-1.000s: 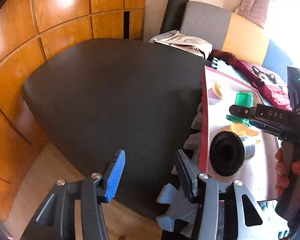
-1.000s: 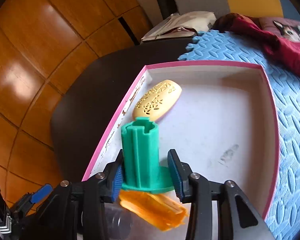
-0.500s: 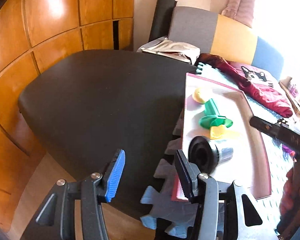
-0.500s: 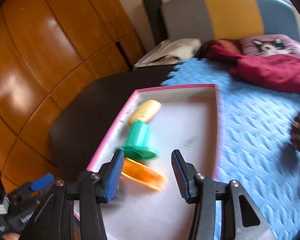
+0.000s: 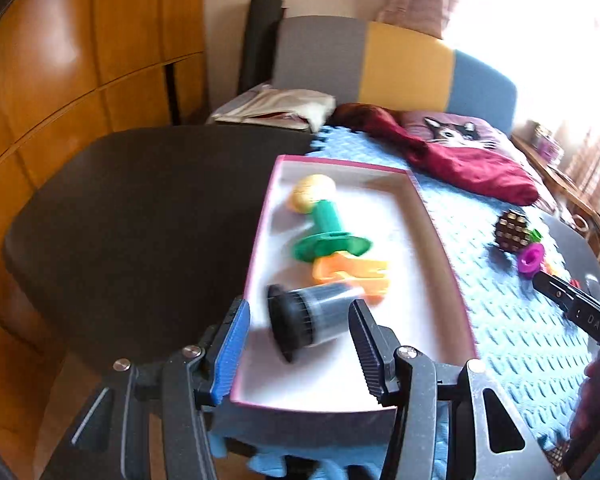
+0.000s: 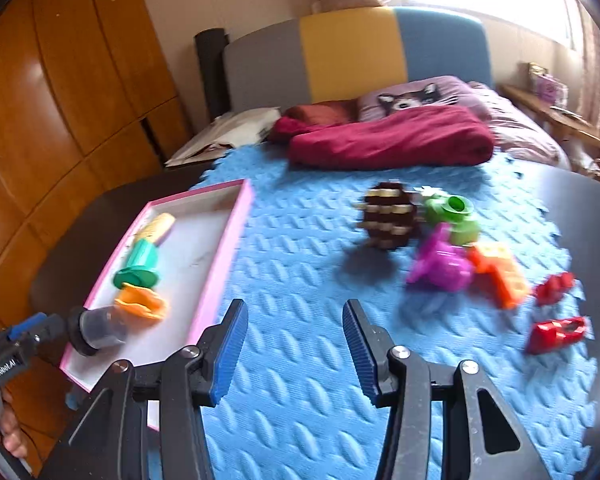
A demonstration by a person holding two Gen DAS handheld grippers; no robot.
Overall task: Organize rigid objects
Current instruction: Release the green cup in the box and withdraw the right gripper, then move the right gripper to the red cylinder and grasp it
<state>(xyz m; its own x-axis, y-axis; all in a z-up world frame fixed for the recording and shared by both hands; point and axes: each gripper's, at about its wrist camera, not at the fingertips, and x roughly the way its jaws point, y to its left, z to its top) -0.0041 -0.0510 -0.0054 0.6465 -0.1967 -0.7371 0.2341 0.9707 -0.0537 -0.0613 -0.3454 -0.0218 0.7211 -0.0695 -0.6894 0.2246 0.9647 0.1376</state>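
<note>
My right claw [image 6: 294, 346], wide open and empty, sits lower centre; the purple toy [image 6: 440, 264] lies up-right, nearer it than my left claw.

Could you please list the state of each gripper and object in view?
left gripper: open, empty
right gripper: open, empty
pink tray: holds four items
green flanged cylinder: lying in tray
black-capped container: on its side in tray
brown spiky block: loose on blue foam mat
</note>
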